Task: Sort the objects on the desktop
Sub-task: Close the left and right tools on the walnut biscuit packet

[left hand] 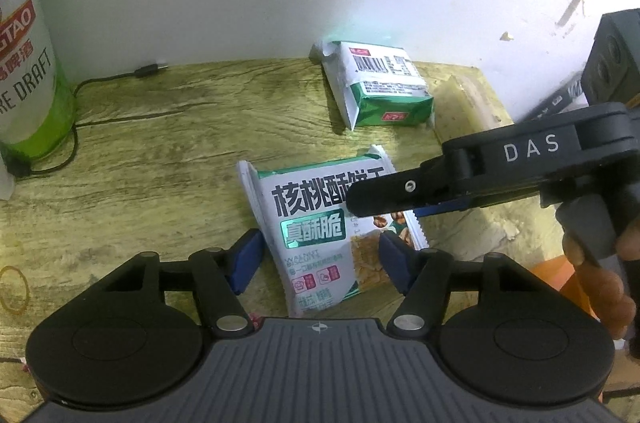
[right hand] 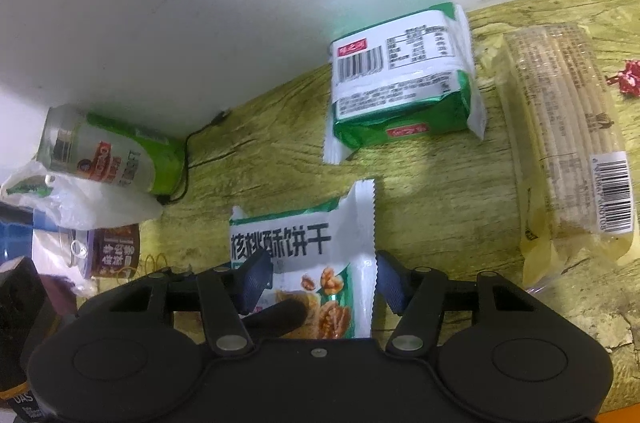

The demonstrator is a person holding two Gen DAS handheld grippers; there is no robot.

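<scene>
My left wrist view looks steeply down, close over the desk; my right does too from the other side. Both share the walnut biscuit packet.

Left claw straddling walnut biscuit packet, right claw over it

2 green-white foil biscuit packs, 1 clear yellowish cracker sleeve. 1 green beer can, 1 brown drink can.
</scene>
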